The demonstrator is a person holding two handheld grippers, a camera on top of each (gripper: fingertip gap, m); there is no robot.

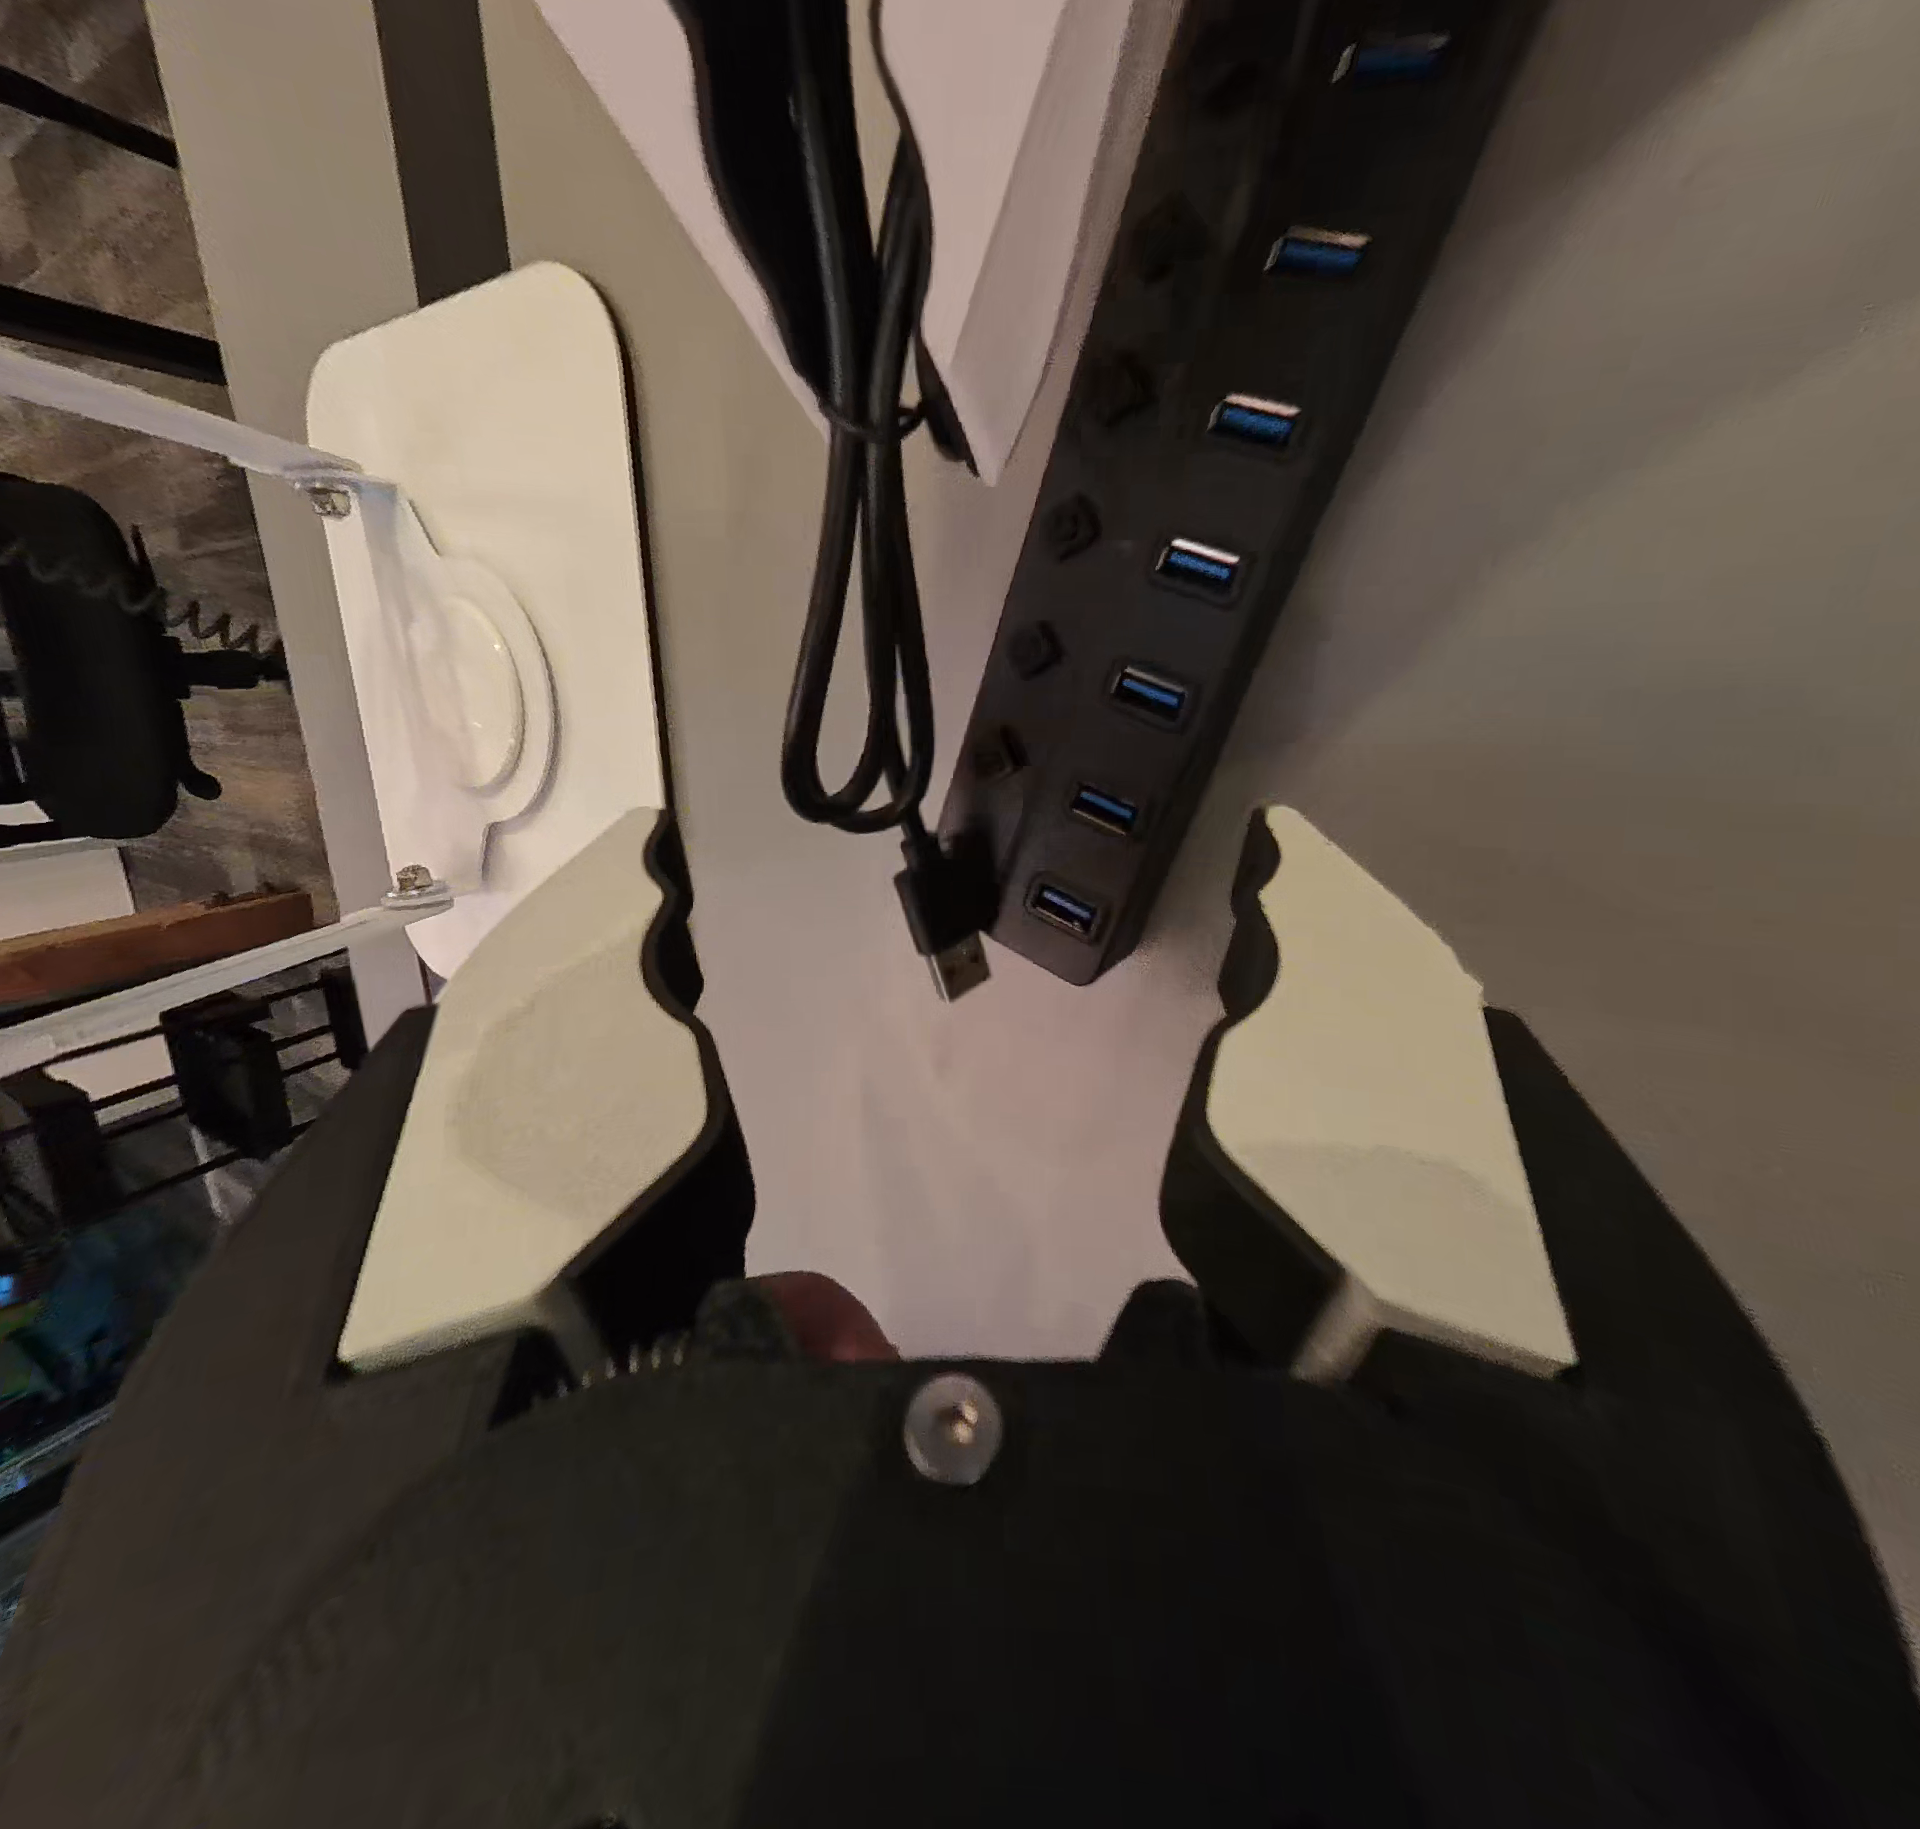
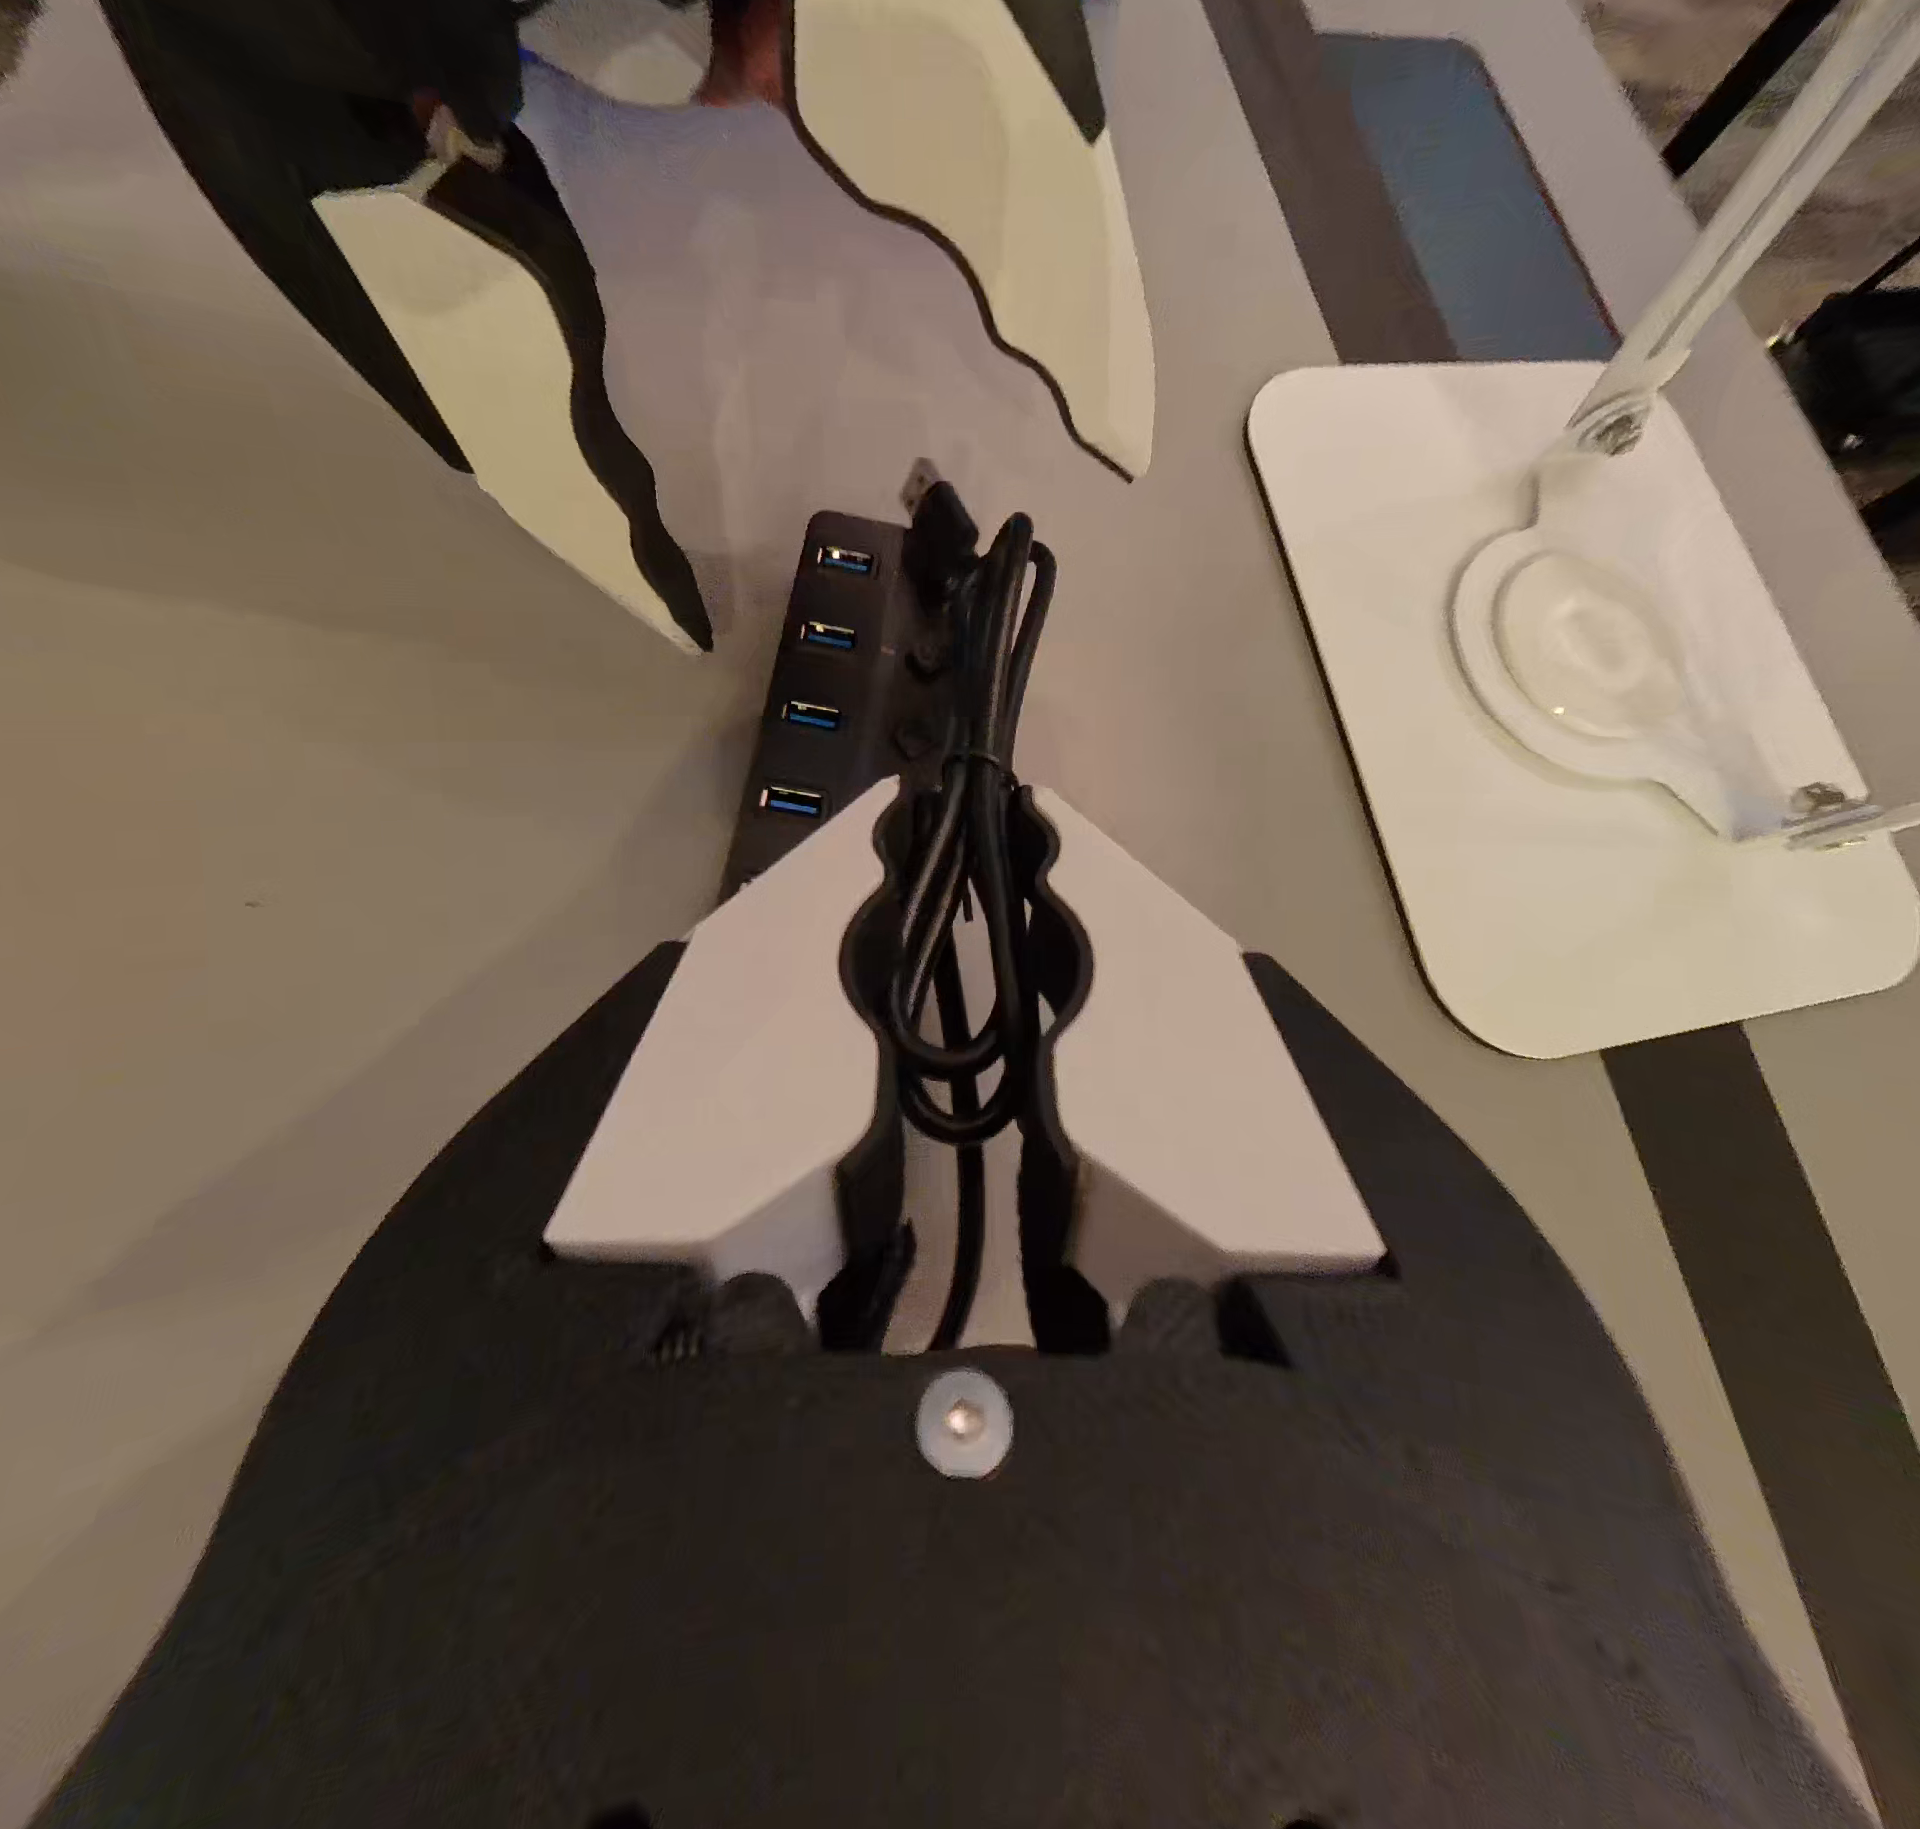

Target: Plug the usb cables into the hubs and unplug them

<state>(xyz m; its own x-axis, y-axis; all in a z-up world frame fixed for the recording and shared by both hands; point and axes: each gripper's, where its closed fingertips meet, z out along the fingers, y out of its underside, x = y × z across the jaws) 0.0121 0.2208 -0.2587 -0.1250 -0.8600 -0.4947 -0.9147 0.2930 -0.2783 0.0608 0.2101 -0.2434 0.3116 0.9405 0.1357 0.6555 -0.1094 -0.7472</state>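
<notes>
One bundled black cable (image 2: pixel 961 906) is squeezed by the right gripper (image 2: pixel 961 813). Seven blue ports are counted on one black hub (image 1: pixel 1174 574). Nothing is held by the spread-wide left gripper (image 1: pixel 961 906).

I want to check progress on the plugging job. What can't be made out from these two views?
- Far end of the black hub: cut off by the top edge, left wrist view.
- Hub's near end: hidden behind the right gripper, right wrist view.
- Cable other end: hidden inside that gripper.
- Hub's buttons: blurred.
</notes>
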